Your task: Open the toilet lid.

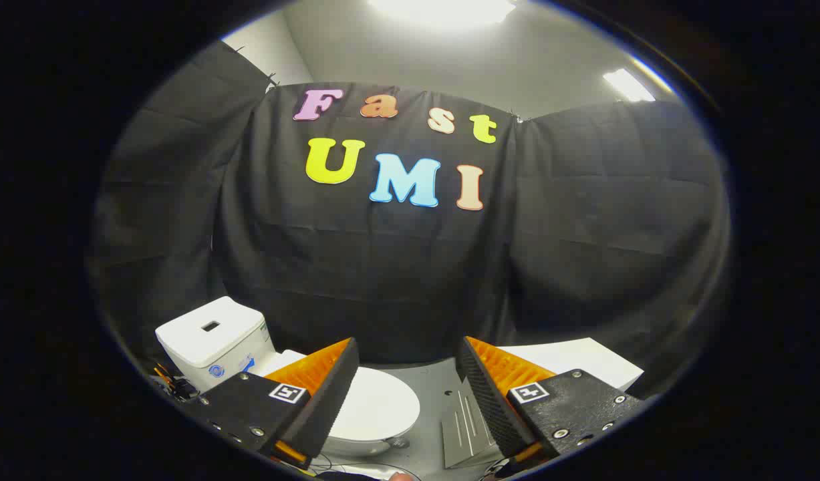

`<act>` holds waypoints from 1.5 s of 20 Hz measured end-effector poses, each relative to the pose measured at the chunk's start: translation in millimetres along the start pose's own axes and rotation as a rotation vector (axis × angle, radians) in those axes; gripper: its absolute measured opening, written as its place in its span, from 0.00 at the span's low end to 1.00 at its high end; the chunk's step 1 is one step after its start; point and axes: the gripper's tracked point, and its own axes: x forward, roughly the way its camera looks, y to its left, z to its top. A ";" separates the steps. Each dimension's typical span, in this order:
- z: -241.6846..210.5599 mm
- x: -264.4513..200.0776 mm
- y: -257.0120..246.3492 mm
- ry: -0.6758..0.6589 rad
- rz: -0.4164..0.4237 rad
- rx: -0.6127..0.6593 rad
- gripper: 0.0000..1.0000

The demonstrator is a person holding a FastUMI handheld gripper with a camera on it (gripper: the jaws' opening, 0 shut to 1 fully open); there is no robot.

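A white toilet stands low and to the left, beyond my fingers. Its lid [376, 404] lies flat and closed over the bowl, partly hidden behind my left finger [323, 394]. The white tank [212, 341] rises behind the lid, further left. My gripper [406, 374] is open, held well above and short of the toilet, with nothing between its fingers. The lid's front edge shows in the gap just right of the left finger.
A grey ribbed metal plate [466, 424] lies on the grey floor between the fingers. A white flat board [577, 357] sits beyond the right finger. Some cables and small parts [172, 384] lie beside the tank. Black cloth walls close the booth behind.
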 end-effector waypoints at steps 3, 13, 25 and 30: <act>1.3 -0.8 -6.4 -0.007 -0.017 -0.018 0.95; 2.2 -1.5 -15.2 -0.020 -0.039 0.004 0.95; -2.2 -0.1 -24.9 -0.019 -0.060 0.025 0.95; -5.4 1.0 -30.2 -0.015 -0.067 0.037 0.95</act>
